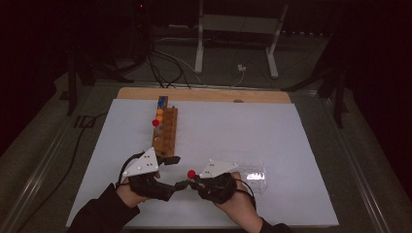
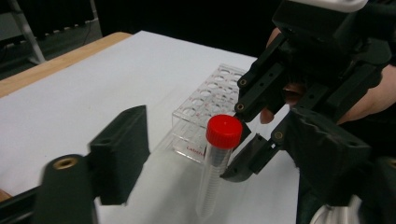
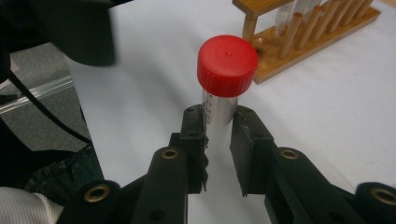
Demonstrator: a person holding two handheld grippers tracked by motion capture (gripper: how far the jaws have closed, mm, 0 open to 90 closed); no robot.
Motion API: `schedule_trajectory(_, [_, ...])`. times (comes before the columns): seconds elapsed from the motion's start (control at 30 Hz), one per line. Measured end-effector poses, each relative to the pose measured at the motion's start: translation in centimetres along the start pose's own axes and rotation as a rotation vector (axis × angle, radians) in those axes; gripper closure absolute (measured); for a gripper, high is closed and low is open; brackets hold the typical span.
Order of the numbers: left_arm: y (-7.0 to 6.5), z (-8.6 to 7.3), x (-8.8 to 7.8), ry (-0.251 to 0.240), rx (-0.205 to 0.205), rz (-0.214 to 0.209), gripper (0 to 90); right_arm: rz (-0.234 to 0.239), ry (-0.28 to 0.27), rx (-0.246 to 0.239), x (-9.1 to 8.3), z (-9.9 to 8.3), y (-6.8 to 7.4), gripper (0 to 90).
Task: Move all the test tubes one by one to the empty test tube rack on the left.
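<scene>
Left gripper (image 1: 176,159): jaws part-open with nothing between them, standing just left of the tube. Right gripper (image 1: 186,183): jaws narrow, clamped on the clear body of the red-capped tube (image 3: 219,98) just below its cap; the tube stands upright above the sheet, near the centre of the near edge.

Progress (judged): the tube is out of the wooden rack (image 1: 166,130), which lies far-left and holds several more capped tubes. The clear plastic rack (image 1: 255,175) sits just right of the right hand, wells empty as far as the left gripper view shows. Left to do, by this reading: carry the tube to the clear rack and seat it in a well; the left gripper's part is unclear.

Room: the white sheet (image 1: 233,131) is bare between the two racks and to the far right, so the path rightward is open. The two grippers are close together; the left jaw tip is near the tube. The near edge of the sheet is close under both hands.
</scene>
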State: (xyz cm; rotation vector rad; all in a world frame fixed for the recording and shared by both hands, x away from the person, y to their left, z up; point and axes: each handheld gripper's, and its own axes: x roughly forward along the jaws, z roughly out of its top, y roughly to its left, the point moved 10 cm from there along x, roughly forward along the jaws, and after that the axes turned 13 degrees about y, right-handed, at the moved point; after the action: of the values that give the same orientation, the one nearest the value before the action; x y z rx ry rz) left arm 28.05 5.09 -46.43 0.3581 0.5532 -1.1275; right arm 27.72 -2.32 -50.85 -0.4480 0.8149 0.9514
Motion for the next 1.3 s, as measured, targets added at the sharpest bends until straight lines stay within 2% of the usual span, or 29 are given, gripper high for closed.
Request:
schedule_trajectory(0.2, [0.0, -0.4, 1.2, 0.028, 0.019, 0.021, 43.3, 0.006, 0.006, -0.005, 0.2, -0.1, 0.2, 75.4])
schedule_trajectory(0.37, [-0.4, -0.5, 1.7, 0.039, 0.04, 0.005, 54.9, 0.007, 0.012, -0.009, 0.2, -0.1, 0.3, 75.4])
schedule_trajectory(0.6, [-0.4, -0.6, 1.8, 0.039, 0.048, -0.014, 70.0, 0.002, 0.007, -0.006, 0.2, -0.1, 0.2, 75.3])
schedule_trajectory(0.8, [-0.4, -0.6, 1.8, 0.04, 0.06, -0.011, 71.6, 0.005, 0.002, -0.005, 0.2, -0.1, 0.2, 75.2])
schedule_trajectory(0.9, [-0.2, -0.3, 1.6, 0.03, 0.053, -0.006, 71.8, 0.002, -0.012, -0.01, -0.1, 0.0, 0.2, 74.2])
schedule_trajectory(1.07, [0.9, 0.0, 0.8, 0.018, 0.041, 0.029, 72.0, -0.018, -0.082, 0.017, -1.4, 0.4, -0.8, 59.0])
schedule_trajectory(1.3, [3.0, 0.8, -0.7, -0.021, 0.009, 0.087, 72.0, -0.065, -0.205, 0.064, -4.4, 1.1, -2.5, 26.0])
